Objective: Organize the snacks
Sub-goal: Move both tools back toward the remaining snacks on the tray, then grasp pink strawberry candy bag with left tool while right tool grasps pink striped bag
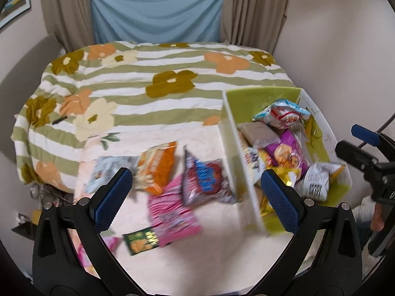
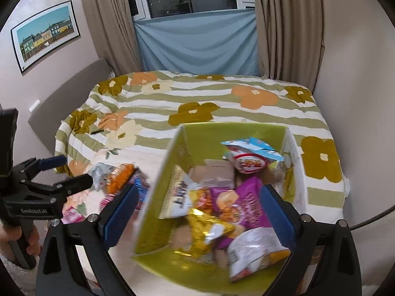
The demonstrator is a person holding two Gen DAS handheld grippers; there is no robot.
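One box (image 1: 246,162) stood right of the left hand-held gripper (image 1: 196,197). About six packets lay inside it, among them one purple packet (image 2: 249,204). About six more packets lay loose on the bed (image 1: 172,259), one orange packet (image 1: 155,165) included.

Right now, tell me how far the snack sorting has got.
Done: several packets already lie in the green box, including the purple bag and yellow packet. In hand: nothing; the left gripper and right gripper are both open. Left: the orange bag, pink pack, blue-red bag and green packet lie outside on the bed.
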